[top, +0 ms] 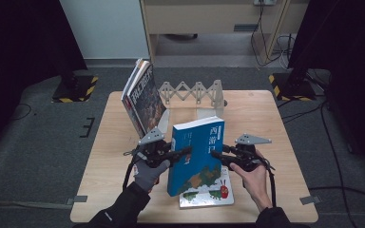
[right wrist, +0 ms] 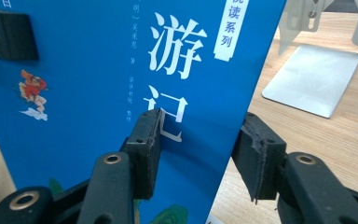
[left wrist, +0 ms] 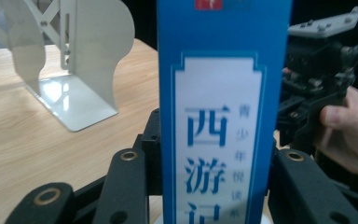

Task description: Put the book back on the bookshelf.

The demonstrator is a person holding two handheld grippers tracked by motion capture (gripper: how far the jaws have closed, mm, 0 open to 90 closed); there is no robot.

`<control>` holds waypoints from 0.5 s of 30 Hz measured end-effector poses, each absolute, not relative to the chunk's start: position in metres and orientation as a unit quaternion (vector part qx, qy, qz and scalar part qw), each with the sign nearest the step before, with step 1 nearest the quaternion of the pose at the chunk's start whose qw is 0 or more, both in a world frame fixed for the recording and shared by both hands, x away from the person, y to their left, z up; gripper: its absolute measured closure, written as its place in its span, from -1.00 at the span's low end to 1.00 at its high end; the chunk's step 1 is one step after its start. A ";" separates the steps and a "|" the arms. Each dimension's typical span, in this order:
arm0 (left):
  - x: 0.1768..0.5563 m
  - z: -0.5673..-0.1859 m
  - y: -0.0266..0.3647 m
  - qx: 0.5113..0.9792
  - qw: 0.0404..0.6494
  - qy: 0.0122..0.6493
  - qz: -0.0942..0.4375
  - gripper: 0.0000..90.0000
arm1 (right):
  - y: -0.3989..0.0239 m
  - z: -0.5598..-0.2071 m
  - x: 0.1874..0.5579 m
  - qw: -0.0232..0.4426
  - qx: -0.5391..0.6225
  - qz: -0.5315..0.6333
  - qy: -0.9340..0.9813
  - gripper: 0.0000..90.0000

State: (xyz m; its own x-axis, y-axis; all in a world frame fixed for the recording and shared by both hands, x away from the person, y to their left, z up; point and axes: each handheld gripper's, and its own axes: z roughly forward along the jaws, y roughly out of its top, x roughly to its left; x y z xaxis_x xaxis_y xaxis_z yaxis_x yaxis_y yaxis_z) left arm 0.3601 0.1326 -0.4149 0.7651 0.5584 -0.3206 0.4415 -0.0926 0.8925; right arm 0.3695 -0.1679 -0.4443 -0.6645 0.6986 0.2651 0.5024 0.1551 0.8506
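Both the left gripper [top: 183,153] and right gripper [top: 217,154] have their fingers clamped on the upright blue book [top: 197,154], which looks stiff, fairly heavy and glossy-slick, best held mid-height.

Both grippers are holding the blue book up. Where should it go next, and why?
Probably carry the blue book back toward the white rack. The left gripper and right gripper clamp it upright above the picture book. Other books already lean at the rack's left end, and there is free room beside them.
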 end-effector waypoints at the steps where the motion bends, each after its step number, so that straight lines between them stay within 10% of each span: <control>1: 0.359 -0.416 0.136 0.735 0.584 0.341 0.048 0.34 | -0.167 -0.445 0.368 0.095 0.398 0.518 0.751 0.21; 15: 0.367 -0.413 0.135 0.724 0.606 0.327 0.045 0.34 | -0.171 -0.439 0.374 0.120 0.380 0.552 0.732 0.29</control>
